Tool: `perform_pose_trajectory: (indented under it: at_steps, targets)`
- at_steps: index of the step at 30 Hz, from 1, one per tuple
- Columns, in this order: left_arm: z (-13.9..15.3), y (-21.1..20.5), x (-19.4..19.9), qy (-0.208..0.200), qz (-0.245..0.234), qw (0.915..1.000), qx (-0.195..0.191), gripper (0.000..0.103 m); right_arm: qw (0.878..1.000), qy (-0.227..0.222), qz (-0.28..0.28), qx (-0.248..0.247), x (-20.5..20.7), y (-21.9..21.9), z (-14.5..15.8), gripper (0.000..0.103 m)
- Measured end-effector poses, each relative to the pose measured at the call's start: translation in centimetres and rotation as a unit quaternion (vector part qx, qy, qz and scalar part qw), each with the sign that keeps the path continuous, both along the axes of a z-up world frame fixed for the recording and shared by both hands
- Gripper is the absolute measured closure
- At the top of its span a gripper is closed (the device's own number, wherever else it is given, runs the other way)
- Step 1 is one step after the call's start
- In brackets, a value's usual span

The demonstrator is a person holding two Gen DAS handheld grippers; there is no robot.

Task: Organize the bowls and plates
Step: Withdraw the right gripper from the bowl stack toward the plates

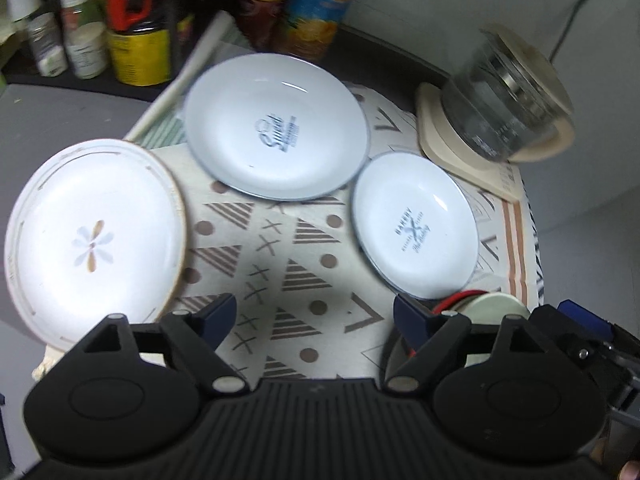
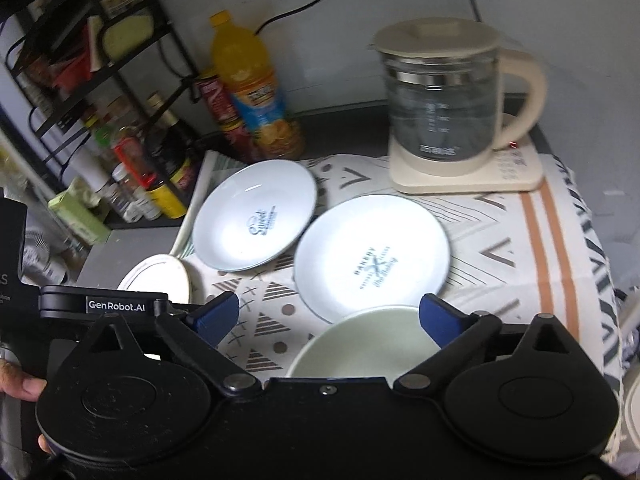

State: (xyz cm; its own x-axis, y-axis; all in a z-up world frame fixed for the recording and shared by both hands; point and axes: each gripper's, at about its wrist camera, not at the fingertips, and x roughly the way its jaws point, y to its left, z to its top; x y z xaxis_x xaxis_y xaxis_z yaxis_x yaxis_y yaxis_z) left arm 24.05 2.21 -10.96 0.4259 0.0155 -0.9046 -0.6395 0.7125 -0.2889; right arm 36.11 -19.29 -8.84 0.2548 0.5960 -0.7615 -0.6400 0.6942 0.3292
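Bowl [image 2: 372, 344] just under open right tongs [image 2: 330, 312].

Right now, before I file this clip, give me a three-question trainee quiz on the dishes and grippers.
1. True or false: the left gripper holds a plate.
2. Which dish lies nearest the kettle? A flower plate; B Bakery plate; C pale bowl
3. Fill in: the Sweet plate lies on the patterned ____.

Key: 1 false, both the left gripper and the right gripper are open and empty; 2 B; 3 cloth.
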Motion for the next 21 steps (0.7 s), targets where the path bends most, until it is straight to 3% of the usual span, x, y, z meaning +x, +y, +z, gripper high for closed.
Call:
perform_pose_trajectory:
  at_steps: [14, 21]
  targets:
    - [1.4, -0.3, -4.1, 0.020, 0.083, 0.9950, 0.051, 0.018, 0.994, -0.005, 0.109, 0.022, -0.2, 3.3, 0.5, 0.001]
    - [1.4, 0.5, -5.1, 0.023, 0.103, 0.9929, 0.055, 0.018, 0.992, -0.007, 0.126, 0.015, -0.7, 4.7, 0.4, 0.001]
